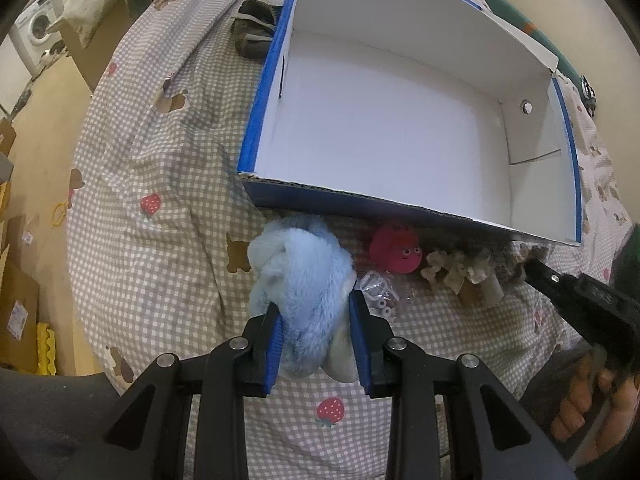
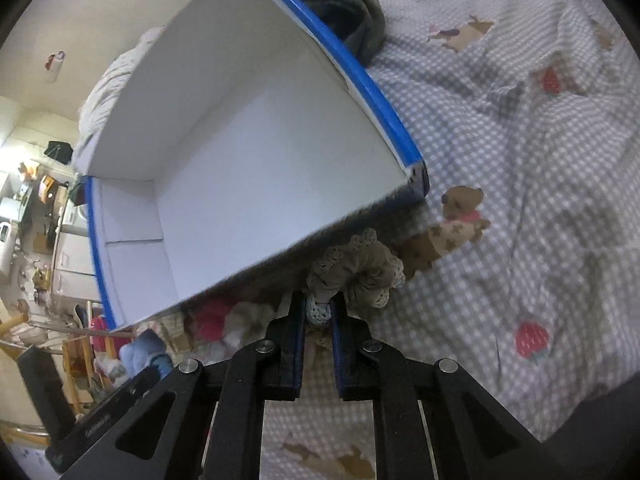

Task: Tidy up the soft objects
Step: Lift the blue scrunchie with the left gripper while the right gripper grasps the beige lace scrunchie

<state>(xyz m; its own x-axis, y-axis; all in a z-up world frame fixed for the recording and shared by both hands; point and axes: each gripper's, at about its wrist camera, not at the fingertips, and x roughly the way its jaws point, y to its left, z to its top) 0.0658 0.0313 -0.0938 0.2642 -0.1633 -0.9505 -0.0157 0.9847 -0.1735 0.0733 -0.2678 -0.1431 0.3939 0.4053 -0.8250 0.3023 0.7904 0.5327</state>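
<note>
A matt white cardboard box (image 1: 400, 128) with glossy blue edging fills the upper frame. Below it lie a fluffy blue plush toy (image 1: 304, 280), a crocheted beige scrunchie (image 2: 360, 272), and soft checked cotton bedding (image 1: 160, 184).

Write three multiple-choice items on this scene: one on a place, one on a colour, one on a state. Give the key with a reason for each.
1. Where does the pink toy lie?
A. Inside the box
B. On the checked cover, by the box's near wall
C. Between the left gripper's fingers

2. What colour is the plush that the left gripper grips?
A. Light blue
B. Yellow
C. Dark green

3. What state is the box in?
A. Open, with nothing in it
B. Shut with a lid
C. Open and half full of toys

Key: B, the toy rests on the cover just outside the box's blue wall. A, pale blue fur shows between the blue pads. A, both wrist views show only its bare white floor, while the right gripper pinches a lace scrunchie outside it.
</note>
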